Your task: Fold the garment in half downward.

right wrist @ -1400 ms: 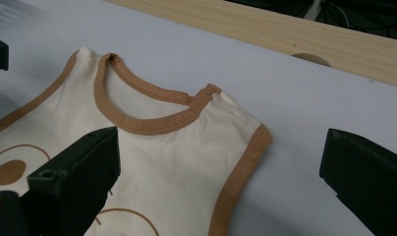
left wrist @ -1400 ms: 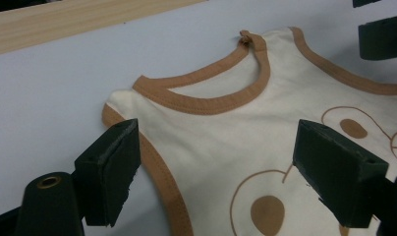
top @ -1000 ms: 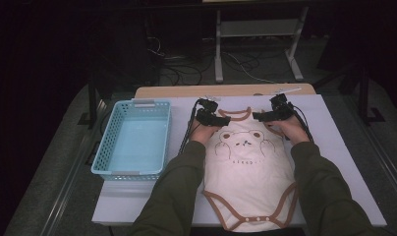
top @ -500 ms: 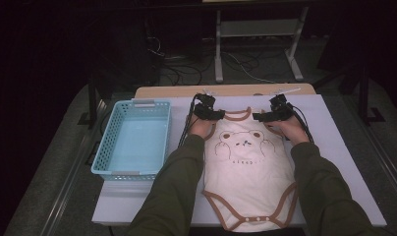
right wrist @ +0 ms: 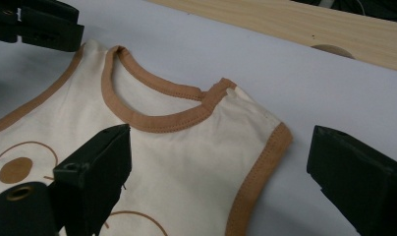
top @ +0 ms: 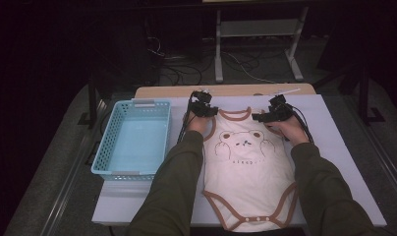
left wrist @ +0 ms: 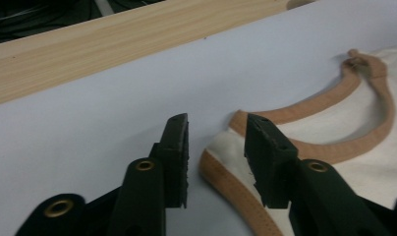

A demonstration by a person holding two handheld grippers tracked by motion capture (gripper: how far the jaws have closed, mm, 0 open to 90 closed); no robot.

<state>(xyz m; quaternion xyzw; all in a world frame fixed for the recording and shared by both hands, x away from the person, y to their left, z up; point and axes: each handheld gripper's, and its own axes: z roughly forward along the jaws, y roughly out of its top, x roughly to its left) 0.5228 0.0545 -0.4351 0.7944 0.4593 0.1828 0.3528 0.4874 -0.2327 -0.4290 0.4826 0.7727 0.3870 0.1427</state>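
Note:
A cream baby bodysuit (top: 245, 167) with tan trim and a bear print lies flat on the white mat, neck facing away from me. My left gripper (top: 202, 107) sits at its left shoulder. In the left gripper view the jaws (left wrist: 216, 142) have just been closing, with the tan-edged shoulder corner (left wrist: 221, 152) between them and a gap still on each side. My right gripper (top: 270, 114) is at the right shoulder. Its jaws (right wrist: 223, 147) stand wide, have just been closing a little, and straddle the shoulder (right wrist: 255, 137) without touching it.
A light blue plastic basket (top: 100, 157) stands empty to the left of the mat. A wooden table edge (top: 226, 91) runs behind the white mat (top: 334, 147). Beyond it are cables and a metal stand (top: 255, 29) on the dark floor.
The left gripper has shifted a little to the left and farther back, onto the shoulder corner. The right hand has stayed where it was.

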